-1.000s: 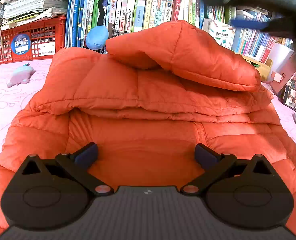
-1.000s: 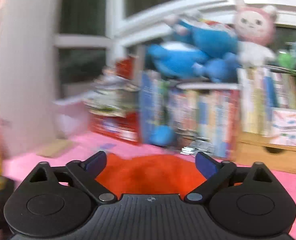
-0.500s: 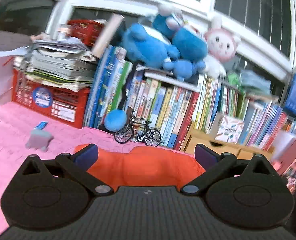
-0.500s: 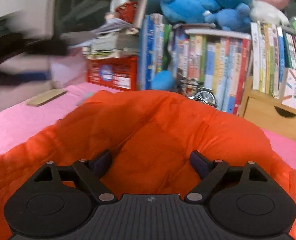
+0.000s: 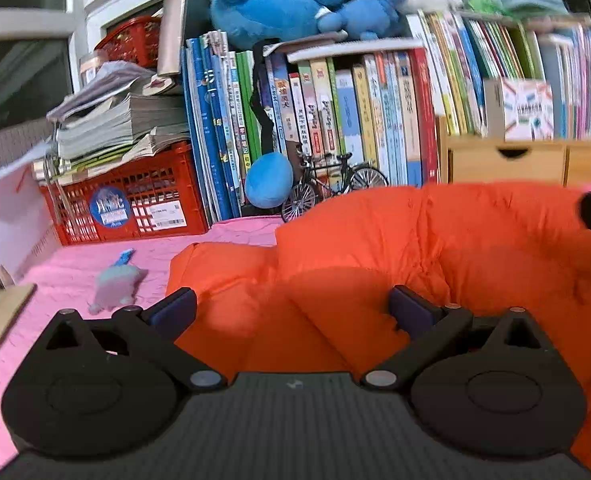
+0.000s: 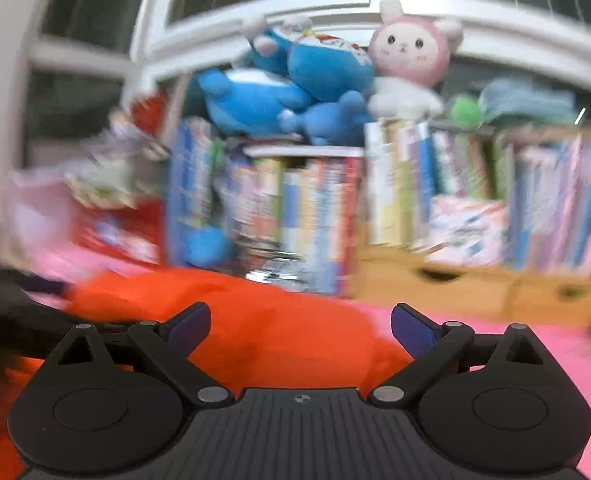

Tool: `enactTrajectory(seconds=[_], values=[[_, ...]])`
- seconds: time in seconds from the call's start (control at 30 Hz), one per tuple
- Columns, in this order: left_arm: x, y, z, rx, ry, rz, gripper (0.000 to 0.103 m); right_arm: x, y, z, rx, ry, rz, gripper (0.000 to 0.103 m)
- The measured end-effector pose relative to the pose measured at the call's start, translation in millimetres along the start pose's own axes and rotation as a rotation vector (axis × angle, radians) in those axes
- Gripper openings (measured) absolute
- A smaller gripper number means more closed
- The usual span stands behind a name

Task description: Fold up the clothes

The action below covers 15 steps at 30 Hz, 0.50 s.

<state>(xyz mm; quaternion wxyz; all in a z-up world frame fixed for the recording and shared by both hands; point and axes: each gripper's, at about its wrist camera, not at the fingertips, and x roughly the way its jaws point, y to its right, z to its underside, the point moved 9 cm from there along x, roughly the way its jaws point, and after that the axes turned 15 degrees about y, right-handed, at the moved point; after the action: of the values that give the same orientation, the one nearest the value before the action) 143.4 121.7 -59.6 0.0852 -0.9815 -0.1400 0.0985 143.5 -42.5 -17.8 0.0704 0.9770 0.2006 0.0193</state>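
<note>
Your left tongs (image 5: pixel 291 306) stand apart, gripping nothing, low over the puffy orange quilted jacket (image 5: pixel 435 264) bunched on the pink bedspread (image 5: pixel 75 272), near the far bookshelf. Your right tongs (image 6: pixel 300 323) also stand apart and empty above the jacket's blurred right edge.

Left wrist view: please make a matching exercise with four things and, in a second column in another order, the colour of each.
Things:
1. jacket
2. crate
3. bedcover
4. plush toys

Colours:
a. blue
b. pink
c. orange
d. red

Pairs: 1-c, 2-d, 3-b, 4-a
</note>
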Motion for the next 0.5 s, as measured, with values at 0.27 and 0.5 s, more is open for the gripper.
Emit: enactTrajectory(seconds=[0.27,0.5], values=[[18.7,1.2,23.0,0.008,-0.108,0.011,0.103,29.3,-7.5,56.5,-0.086,-0.211,0.017,0.100],[-11.7,-26.6,-19.8,-0.088,0.015,0.004,0.094,17.1,-6.0,50.3,-0.128,-0.218,-0.058,0.100]])
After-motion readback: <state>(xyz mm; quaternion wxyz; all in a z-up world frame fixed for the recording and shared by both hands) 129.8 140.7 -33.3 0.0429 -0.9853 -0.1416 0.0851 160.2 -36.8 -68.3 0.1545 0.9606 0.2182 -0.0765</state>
